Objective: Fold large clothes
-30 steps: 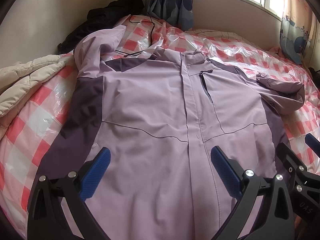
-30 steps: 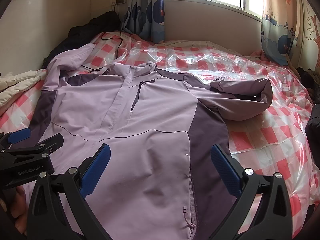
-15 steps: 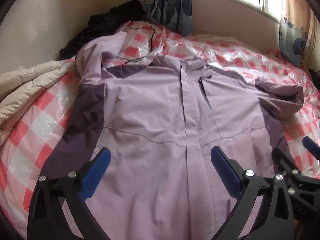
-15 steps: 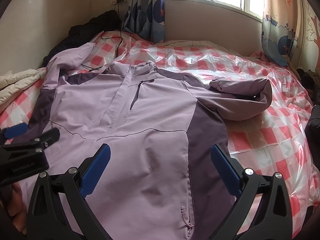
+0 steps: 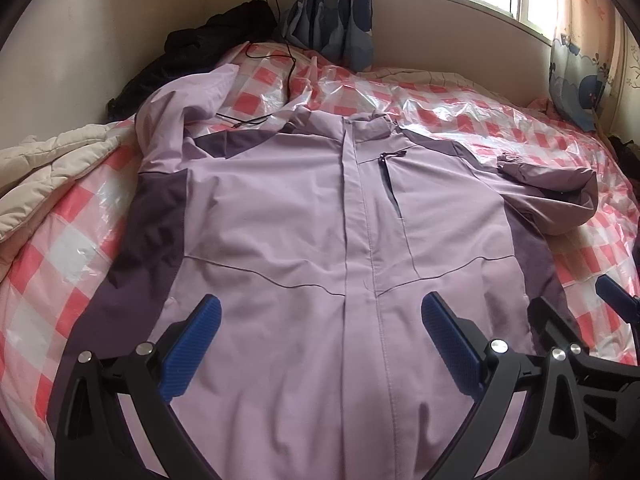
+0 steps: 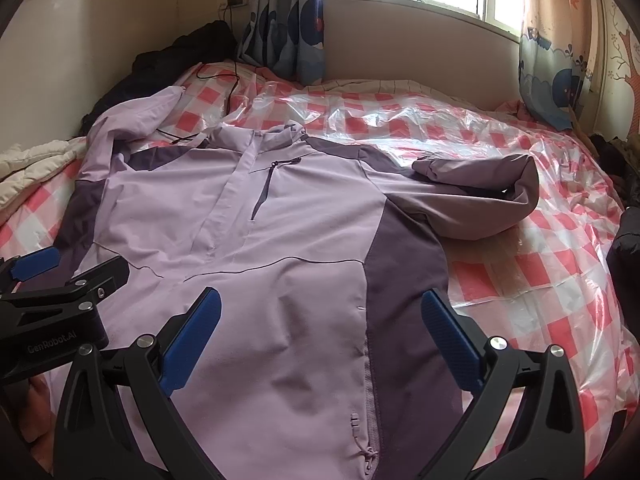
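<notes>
A large lilac jacket with dark purple side panels lies front up, zipped, spread on the bed; it also shows in the right wrist view. Its right sleeve is bent back on itself beside the body. Its left sleeve runs up toward the wall. My left gripper is open and empty above the lower hem, near the zip. My right gripper is open and empty above the lower right part, near the dark panel.
The bed has a pink checked cover under clear plastic. A cream quilt lies at the left edge. Dark clothes and a black cable lie by the far wall. A window and curtains stand behind.
Both grippers have drawn slightly closer over the jacket's lower part and tilted a little upward. Both stay open. The jacket has not moved.
</notes>
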